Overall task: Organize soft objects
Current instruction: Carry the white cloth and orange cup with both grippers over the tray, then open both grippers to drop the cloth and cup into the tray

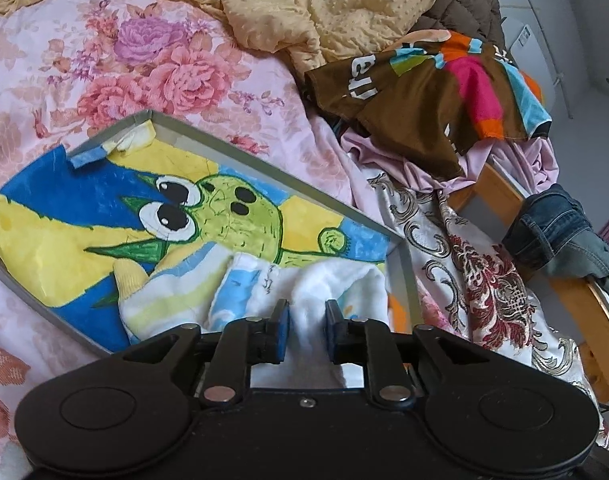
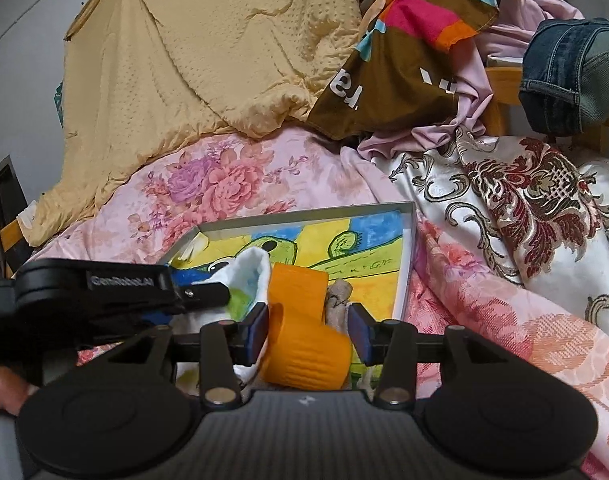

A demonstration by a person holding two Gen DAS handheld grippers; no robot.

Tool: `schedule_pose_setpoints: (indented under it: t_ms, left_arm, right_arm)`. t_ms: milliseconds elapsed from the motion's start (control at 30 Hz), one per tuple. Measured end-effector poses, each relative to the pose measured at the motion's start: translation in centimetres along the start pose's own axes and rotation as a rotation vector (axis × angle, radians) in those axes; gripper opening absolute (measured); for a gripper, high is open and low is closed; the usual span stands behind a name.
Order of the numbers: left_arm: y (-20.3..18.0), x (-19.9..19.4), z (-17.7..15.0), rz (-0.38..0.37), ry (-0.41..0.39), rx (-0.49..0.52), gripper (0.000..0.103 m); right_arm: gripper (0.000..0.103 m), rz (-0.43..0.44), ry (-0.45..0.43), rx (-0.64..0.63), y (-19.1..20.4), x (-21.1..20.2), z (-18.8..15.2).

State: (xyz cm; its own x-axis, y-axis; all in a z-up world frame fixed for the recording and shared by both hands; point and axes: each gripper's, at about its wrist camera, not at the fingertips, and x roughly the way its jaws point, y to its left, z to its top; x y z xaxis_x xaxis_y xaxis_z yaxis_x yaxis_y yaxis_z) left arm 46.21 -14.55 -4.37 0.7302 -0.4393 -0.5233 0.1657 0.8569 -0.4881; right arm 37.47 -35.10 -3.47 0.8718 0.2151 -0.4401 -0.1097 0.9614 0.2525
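In the near corner of the shallow grey cardboard box (image 2: 407,258), on the cartoon-printed yellow-and-blue towel (image 1: 84,216) that lines it, lies a ribbed orange knitted sock (image 2: 304,344), its long axis running from close under the right wrist camera away into the box, the far part folded upward. It sits directly between the jaws of the right gripper (image 2: 310,330), which stand spread; the left blue pad seems to rest against the sock's side while the right pad stands clear of it, so I judge this a loosened grip and not a pinch. Just left of it a white fleece cloth with pale blue and yellow print (image 1: 272,292) is bunched in the same corner, and the left gripper (image 1: 306,330) straddles a fold of it with its jaws parted a little; the pads do not visibly press the fabric. The right hand is the nearer to the sock, the left to the white cloth. Only the right view shows the sock whole, plus a beige scrap (image 2: 338,300) beside it; the left view shows only an orange sliver at the box wall, but the full towel picture. Around the box spread a pink floral bedcover (image 1: 152,60), a tan quilt (image 2: 208,48) and a heap of clothes.
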Motion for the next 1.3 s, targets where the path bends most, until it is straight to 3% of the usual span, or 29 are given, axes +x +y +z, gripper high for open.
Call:
schedule_pose_setpoints:
  t_ms: [200,367,533,767,833,1100,1300]
  left_arm:
    - [-0.5,-1.6,0.4,0.002,-0.024,0.016,0.035]
    - [-0.6,-3.6,0.7,0.007,-0.057,0.009,0.051]
    - [-0.5,-6.8,0.6,0.030,-0.113,0.025,0.077]
    - [0.0,-11.6,0.1,0.071,-0.155,0.039,0.088]
    - [-0.1,-13.1,-0.2,0.080,-0.172,0.060,0.099]
    - [-0.8,-18.9,-2.1,0.092,-0.227,0.151,0.102]
    - [-0.5,-22.7,-3.5,0.109,-0.236,0.182,0.102]
  right_arm:
    - [0.061,-0.007,-0.022,-0.001,0.0,-0.9,0.3]
    - [0.077,-0.011,-0.067,-0.027,1.0,-2.5,0.8]
    - [0.084,-0.011,-0.113,-0.049,2.2,-4.6,1.3]
    - [0.097,-0.006,-0.193,-0.087,4.0,-8.4,1.3]
    - [0.099,-0.011,-0.222,-0.108,4.7,-9.6,1.1]
    - [0.103,-0.034,-0.303,-0.158,6.9,-14.1,-0.2]
    - [0.103,-0.003,-0.245,-0.183,8.9,-16.2,-1.4]
